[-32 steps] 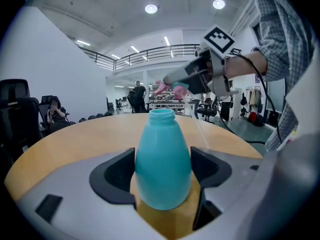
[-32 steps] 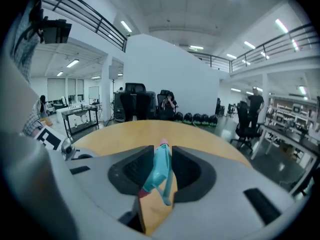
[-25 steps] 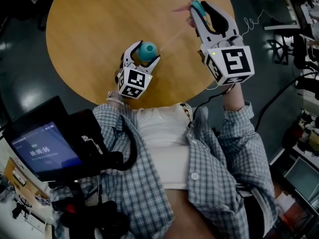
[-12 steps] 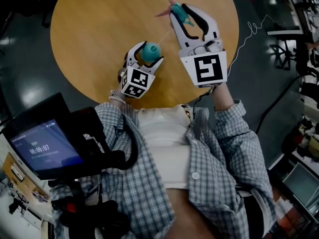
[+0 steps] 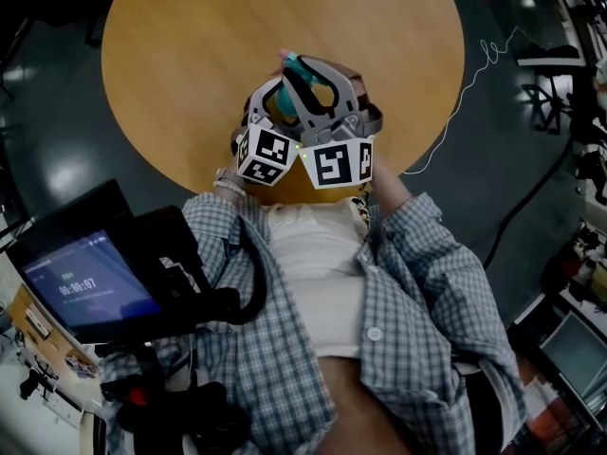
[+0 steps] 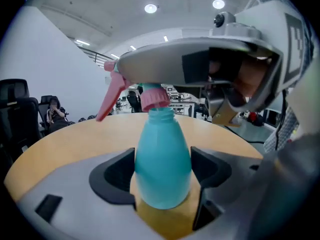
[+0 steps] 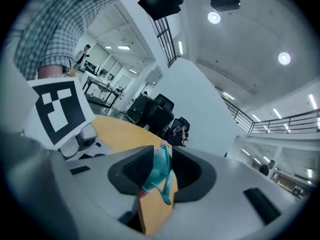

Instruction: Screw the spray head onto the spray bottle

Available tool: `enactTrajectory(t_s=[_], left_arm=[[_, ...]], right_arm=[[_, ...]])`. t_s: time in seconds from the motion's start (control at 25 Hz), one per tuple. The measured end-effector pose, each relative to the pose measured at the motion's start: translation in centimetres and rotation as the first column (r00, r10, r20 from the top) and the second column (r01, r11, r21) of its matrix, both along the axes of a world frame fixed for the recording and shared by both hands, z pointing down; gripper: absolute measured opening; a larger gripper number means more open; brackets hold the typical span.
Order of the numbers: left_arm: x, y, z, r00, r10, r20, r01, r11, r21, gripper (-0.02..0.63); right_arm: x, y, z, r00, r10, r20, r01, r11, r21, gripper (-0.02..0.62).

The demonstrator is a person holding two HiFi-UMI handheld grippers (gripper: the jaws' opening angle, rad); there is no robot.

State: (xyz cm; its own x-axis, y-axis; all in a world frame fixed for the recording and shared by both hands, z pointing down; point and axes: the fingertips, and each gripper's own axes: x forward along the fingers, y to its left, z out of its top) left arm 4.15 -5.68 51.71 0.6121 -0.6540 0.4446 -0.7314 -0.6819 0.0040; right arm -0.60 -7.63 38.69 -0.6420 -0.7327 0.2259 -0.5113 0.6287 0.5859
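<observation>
L gripper is pinching the teal spray bottle on both sides of its lower body and holding it upright. The base looks to rest on the round wooden table. Judged purpose: brace the bottle so it can't spin or tip while the head is threaded on. R gripper has its jaws part-closed on the spray head, clamping its teal upper body. It sits above and across the L gripper, so the pink collar is right over the bottle neck and the pink trigger sticks out to the side. The collar is at or just touching the neck rim; can't tell if the threads have caught. Judged step: aligning the head, twisting not yet done. Bottle is opaque with its neck uncapped, so can't tell the contents. Nothing else on the table in view.
</observation>
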Motion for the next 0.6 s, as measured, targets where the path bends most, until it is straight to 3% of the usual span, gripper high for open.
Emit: enactTrajectory(t_s=[0.24, 0.6], left_arm=[[0.1, -0.1, 0.0, 1.0, -0.005, -0.004, 0.005, 1.0, -0.005, 0.36], [0.3, -0.1, 0.0, 1.0, -0.007, -0.011, 0.007, 1.0, -0.013, 0.36]], right_arm=[[0.0, 0.6, 0.5, 1.0, 0.01, -0.021, -0.009, 0.998, 0.069, 0.106], [0.7, 1.6, 0.4, 0.999, 0.049, -0.004, -0.049, 0.997, 0.058, 0.107]])
